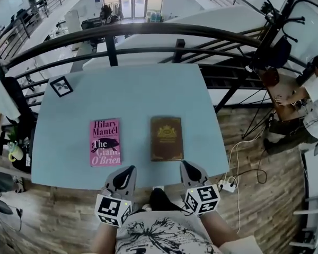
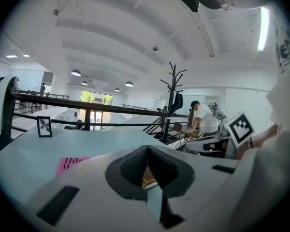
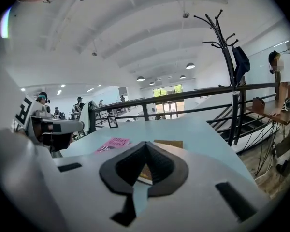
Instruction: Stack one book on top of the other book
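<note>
Two books lie side by side on the pale blue table [image 1: 143, 94]: a pink book [image 1: 105, 142] on the left and a brown book [image 1: 166, 138] on the right. They do not touch. My left gripper [image 1: 128, 170] hangs over the table's near edge just below the pink book, jaws shut and empty. My right gripper [image 1: 187, 165] is at the near edge below the brown book, shut and empty as well. In the left gripper view the pink book [image 2: 70, 164] shows left of my left gripper [image 2: 147, 150]. In the right gripper view both the pink book [image 3: 112, 144] and the brown book [image 3: 168, 144] lie past my right gripper [image 3: 146, 145].
A small black picture frame [image 1: 61, 85] stands at the table's far left corner. A dark railing [image 1: 148, 33] runs behind the table. A person [image 1: 312, 97] works at a desk to the right. Cables and a power strip [image 1: 228, 186] lie on the wooden floor by the table's right corner.
</note>
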`<state>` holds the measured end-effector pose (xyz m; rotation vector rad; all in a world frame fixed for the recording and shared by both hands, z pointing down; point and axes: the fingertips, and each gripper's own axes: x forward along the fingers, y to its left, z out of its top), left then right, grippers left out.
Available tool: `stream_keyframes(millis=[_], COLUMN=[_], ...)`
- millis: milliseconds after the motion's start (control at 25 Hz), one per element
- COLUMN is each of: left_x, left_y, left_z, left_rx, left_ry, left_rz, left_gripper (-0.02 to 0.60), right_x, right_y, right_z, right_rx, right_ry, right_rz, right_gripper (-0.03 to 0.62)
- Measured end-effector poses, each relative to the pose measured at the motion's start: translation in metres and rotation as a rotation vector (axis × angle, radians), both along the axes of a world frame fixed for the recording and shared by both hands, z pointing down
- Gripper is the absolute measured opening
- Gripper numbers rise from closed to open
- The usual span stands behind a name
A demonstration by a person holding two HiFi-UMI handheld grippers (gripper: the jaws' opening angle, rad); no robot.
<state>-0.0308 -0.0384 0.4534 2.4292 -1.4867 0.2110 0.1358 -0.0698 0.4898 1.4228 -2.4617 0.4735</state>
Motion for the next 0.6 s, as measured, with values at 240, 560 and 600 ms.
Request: stream_keyframes(millis=[240,560,600], left_x=[0.019,0.037,0.038], left_y=[-0.069,-0.121,-0.124], left_z=[0.009,0.058,0.063], left_rx=[-0.013,-0.115,-0.122], left_ry=[-0.012,-0.014,-0.014], left_rz=[-0.009,-0.030,-0.032], left_gripper=[0.011,0.011,0.011], right_x=[0.018,0.030,0.028], right_y=[-0.070,-0.117,-0.119], right_z=[0.016,0.090,0.100], right_rx=[-0.046,-0.285,-0.333], right_ry=[0.014,0.019,0.000], right_rz=[-0.011,-0.071,-0.084], right_gripper=[-0.006,0.062,0.164])
